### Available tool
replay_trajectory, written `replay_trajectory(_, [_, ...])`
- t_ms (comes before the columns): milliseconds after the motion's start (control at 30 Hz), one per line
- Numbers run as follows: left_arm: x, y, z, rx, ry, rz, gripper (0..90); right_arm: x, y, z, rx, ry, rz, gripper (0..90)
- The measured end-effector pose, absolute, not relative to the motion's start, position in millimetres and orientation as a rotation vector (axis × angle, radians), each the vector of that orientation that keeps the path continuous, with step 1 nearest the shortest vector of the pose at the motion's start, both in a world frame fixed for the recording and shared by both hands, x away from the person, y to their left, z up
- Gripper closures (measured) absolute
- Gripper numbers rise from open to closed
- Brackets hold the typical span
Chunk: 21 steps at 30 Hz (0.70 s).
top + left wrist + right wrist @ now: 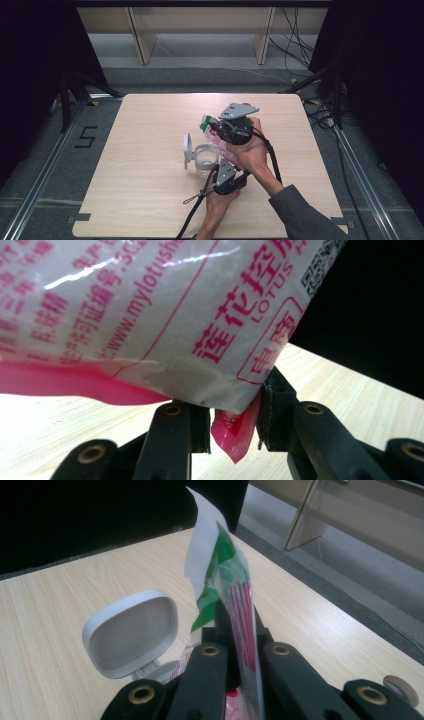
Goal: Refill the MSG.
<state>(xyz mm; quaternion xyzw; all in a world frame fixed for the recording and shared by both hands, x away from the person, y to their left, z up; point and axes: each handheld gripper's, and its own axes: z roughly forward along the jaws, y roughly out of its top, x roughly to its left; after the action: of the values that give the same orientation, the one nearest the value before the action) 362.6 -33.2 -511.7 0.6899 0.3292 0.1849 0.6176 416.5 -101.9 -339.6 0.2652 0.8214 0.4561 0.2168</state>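
Note:
A white plastic bag [218, 139] with pink print and a green top hangs tilted between my two grippers above a clear container [204, 161]. The container's white lid [187, 149] stands open on its left. My right gripper [214, 126] is shut on the bag's flat green-and-white top [220, 560], which rises between its jaws [240, 630]. My left gripper [218, 161] is lower and nearer the person. In the left gripper view its jaws [232, 415] pinch the bag's pink bottom corner [235, 437], and the full bag [150, 305] bulges above them.
The wooden table [140, 200] has bare room to the left and at the front. A small white disc [400, 687] lies on it in the right gripper view. The open lid [132, 630] stands just left of the right jaws. Beyond the table are cables and shelf legs.

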Motion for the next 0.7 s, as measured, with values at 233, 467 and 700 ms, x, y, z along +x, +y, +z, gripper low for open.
replay_trajectory(233, [363, -33, -512, 1.591, 0.763, 0.446, 70.8, 420, -96, -343, 0.741, 2.284, 1.265, 90.0])
replay_trajectory(467, [364, -32, -511, 1.580, 0.764, 0.438, 71.2, 422, -91, -343, 0.723, 2.292, 1.242, 90.0])
replay_trajectory(700, [364, -32, -512, 1.584, 0.764, 0.424, 71.3, 422, -88, -345, 0.736, 2.299, 1.216, 90.0])
